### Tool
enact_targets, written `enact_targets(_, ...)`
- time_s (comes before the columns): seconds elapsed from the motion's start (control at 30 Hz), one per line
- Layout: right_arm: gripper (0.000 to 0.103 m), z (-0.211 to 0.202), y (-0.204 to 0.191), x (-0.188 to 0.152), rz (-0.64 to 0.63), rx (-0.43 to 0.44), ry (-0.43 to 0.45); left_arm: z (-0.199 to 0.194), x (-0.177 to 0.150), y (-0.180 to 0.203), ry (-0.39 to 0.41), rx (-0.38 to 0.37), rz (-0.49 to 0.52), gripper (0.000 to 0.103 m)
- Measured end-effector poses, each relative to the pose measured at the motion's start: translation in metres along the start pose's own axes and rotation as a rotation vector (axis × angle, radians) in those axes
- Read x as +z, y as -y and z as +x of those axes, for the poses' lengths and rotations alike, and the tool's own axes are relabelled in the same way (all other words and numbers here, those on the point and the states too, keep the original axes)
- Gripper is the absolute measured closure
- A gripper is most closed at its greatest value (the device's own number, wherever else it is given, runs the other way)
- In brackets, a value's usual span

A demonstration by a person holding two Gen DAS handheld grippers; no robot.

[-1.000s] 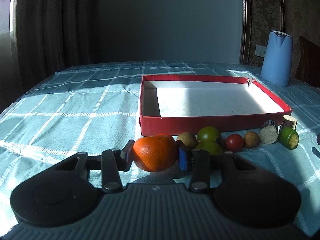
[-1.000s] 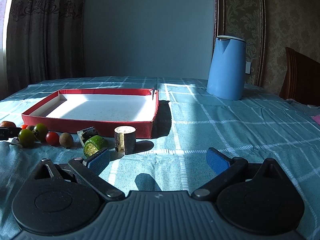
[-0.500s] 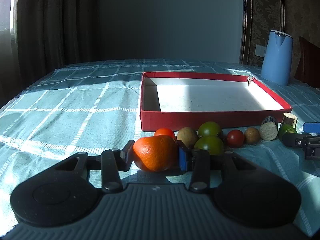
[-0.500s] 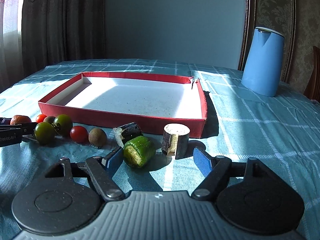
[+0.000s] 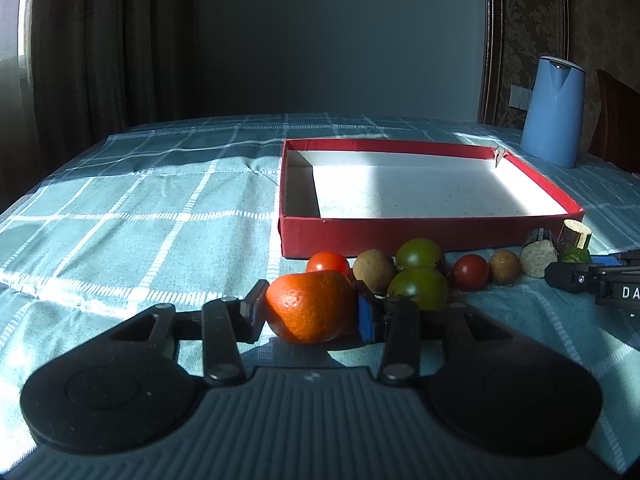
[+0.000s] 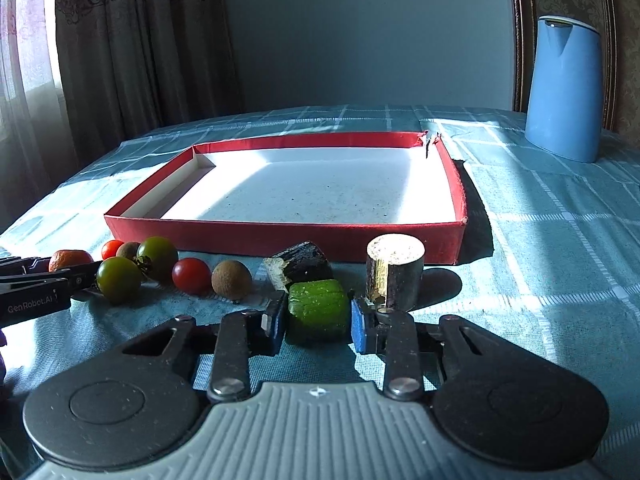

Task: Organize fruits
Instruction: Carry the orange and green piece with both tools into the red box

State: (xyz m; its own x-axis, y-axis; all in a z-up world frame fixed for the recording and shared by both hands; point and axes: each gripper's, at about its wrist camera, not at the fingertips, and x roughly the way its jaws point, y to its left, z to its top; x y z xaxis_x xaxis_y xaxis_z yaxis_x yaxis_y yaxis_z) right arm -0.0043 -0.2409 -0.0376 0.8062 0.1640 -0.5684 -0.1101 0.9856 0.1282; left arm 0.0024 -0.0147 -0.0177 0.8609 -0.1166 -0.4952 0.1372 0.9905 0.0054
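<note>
A teal checked tablecloth [image 5: 152, 216] covers the table, with dark curtains [image 6: 132, 48] hanging at the far left. On the left side, the left gripper [image 5: 310, 314] has its jaws clenched on a round orange mandarin [image 5: 311, 306], which sits low on the cloth between the pads. Just beyond it, in front of the shallow red cardboard tray with a white floor [image 5: 400, 236], a row of small fruits lies on the cloth: a red cherry tomato [image 5: 327, 262], a brown round longan [image 5: 374, 269], two green tomatoes [image 5: 418, 276] touching one another, a second red cherry tomato [image 6: 191, 275] and a second brown longan [image 6: 231, 278]. Further right lies a dark-skinned cut piece with a pale end [image 6: 298, 268], tipped on its side near the tray's front wall. Just before it, the right gripper [image 6: 318, 322] is closing its jaws around a green cut chunk of vegetable [image 6: 318, 310], which rests on the cloth between the blue pads; both pads look to be against its sides. Right beside it an upright short cylinder with a pale top [image 6: 394, 270] stands on the cloth, near the tray's right corner. The tray holds no fruit. At the far right a tall light blue plastic jug [image 6: 564, 88] stands well apart from the tray
</note>
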Motion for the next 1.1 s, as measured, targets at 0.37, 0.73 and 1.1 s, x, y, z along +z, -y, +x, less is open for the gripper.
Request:
enact_targets(0.37, 0.075, -0.027, 0.009, 0.014, -0.007, -0.064, 0.12, -0.005, 0.013, 0.006, 0.049, 0.012, 0.034, 0.063)
enact_targets(0.73, 0.075, 0.048, 0.024, 0.078, -0.092, -0.185, 0.104, 0.058, 0.071, 0.023, 0.011, 0.013, 0.037, 0.063)
enact_targets(1.1, 0.074, 0.104, 0.041, 0.086, -0.045, -0.164, -0.046, 0.109, 0.079, 0.018, -0.086, 0.023, 0.0, 0.062)
